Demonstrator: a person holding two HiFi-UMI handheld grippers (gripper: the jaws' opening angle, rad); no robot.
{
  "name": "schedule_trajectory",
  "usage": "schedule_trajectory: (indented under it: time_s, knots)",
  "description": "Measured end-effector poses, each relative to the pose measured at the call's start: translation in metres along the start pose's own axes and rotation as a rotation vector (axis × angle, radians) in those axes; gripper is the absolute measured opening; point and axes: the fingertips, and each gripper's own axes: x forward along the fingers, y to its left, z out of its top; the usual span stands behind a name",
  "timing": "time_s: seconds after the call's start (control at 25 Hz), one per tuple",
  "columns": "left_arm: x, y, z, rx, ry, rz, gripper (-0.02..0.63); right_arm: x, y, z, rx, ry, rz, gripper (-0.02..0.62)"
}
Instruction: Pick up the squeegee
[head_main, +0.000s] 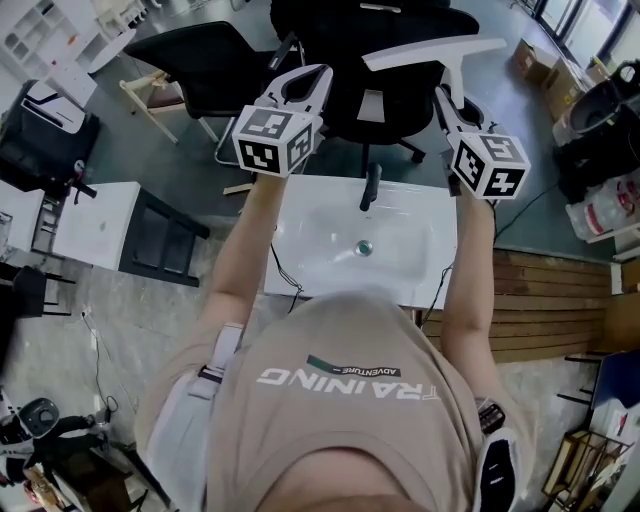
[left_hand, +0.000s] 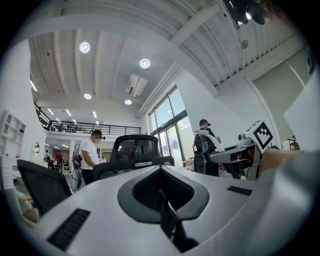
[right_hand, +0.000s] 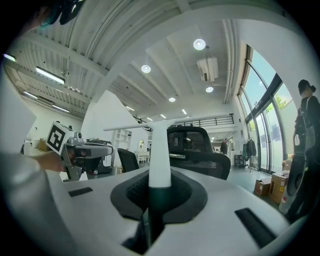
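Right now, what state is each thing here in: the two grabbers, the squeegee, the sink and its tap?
left gripper: shut, nothing between its jaws.
right gripper: shut on the squeegee's handle.
squeegee: held in the air above the sink, blade crosswise at the far end.
sink: empty, no water seen.
faucet: not running.

The head view looks steeply down from above the person (head_main: 350, 400), close over the left gripper (head_main: 305, 73) and right gripper (head_main: 442, 96) at the far edge of the sink (head_main: 420, 215). Both gripper views face level, sharing the office chair (left_hand: 135, 148) (right_hand: 189, 139).
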Motion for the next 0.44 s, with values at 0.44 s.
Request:
schedule_trajectory:
  time_s: [0.44]
  knots:
    - [0.008,-0.017,-0.009,-0.011,0.006,-0.012,0.012,-0.014,-0.012,-0.012,-0.002,0.02,-0.01,0.051]
